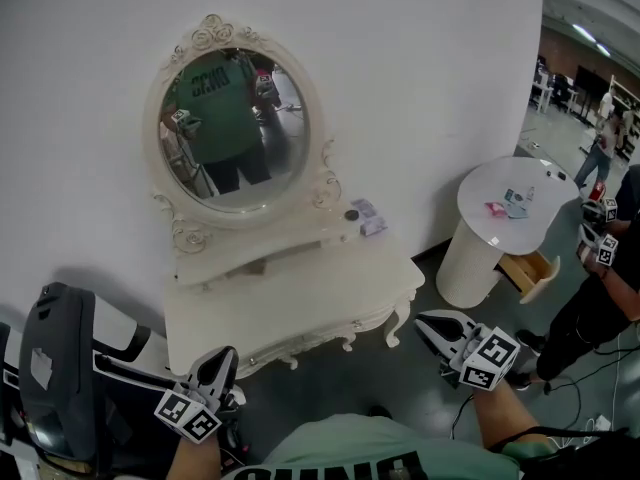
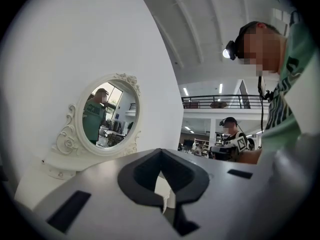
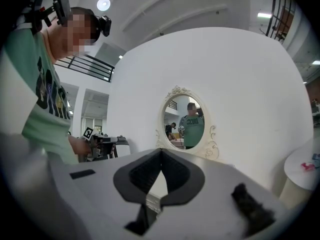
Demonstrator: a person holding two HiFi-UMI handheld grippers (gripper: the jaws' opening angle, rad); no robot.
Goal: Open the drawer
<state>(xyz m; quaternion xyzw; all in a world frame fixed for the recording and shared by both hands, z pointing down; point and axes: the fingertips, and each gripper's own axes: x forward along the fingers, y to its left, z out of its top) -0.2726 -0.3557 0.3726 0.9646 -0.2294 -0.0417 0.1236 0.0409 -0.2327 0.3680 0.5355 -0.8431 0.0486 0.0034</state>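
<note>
Hovering at the lower edge of the frame, the left tongs (image 1: 224,354) and right tongs (image 1: 430,325) both have their jaws pressed together on nothing. They are aimed at the cream carved wooden desk (image 1: 290,303), likely lining up on its drawer (image 1: 305,340), seemingly closed in the front edge. Behind, the oval mirror (image 1: 237,128) reflects green-shirt lettering, reversed and unreadable.

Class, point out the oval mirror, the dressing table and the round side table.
oval mirror (image 1: 235,128), head view, centre of the glass.
dressing table (image 1: 290,293), head view, bare top.
round side table (image 1: 480,193), head view, bare top.
</note>
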